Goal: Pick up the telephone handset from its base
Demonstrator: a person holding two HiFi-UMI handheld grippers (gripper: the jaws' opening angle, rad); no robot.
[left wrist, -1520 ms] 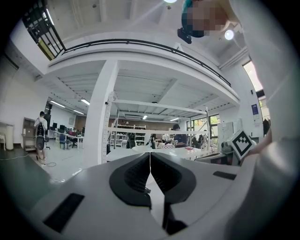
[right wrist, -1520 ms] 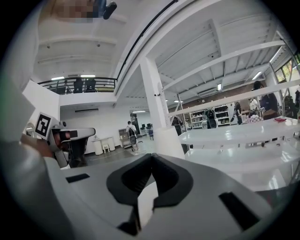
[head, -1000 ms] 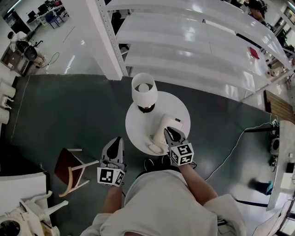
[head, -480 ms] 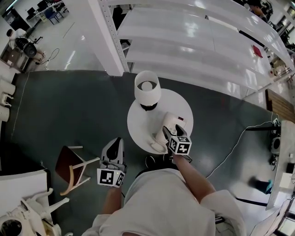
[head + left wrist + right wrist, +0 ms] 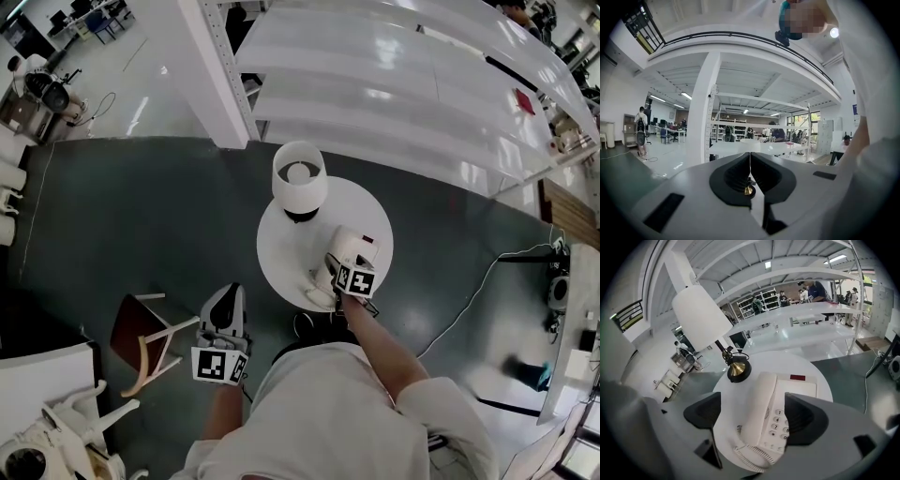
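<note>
A cream telephone sits on the round white table [image 5: 281, 246], its handset [image 5: 758, 414] lying in the base [image 5: 799, 392] along the keypad's left side. My right gripper [image 5: 754, 417] hangs just over it, tilted down. Its jaws are opening wide and stand on either side of the handset and keypad, the pads clear of both. In the head view the right gripper [image 5: 339, 264] covers the near end of the telephone [image 5: 349, 246]. My left gripper [image 5: 228, 298] is held level beside the table, off to the left. Its jaws [image 5: 750, 174] are shut with nothing in them.
A lamp with a white shade [image 5: 701, 317] and a brass and black foot [image 5: 738, 369] stands at the table's far side. The coiled cord [image 5: 750, 458] lies at the table's near edge. A wooden chair [image 5: 145, 333] is at the left, white shelving [image 5: 375, 94] behind.
My right gripper has dropped down and forward onto the telephone and tipped downward, and its jaws have come apart. The left gripper has stayed where it was.
</note>
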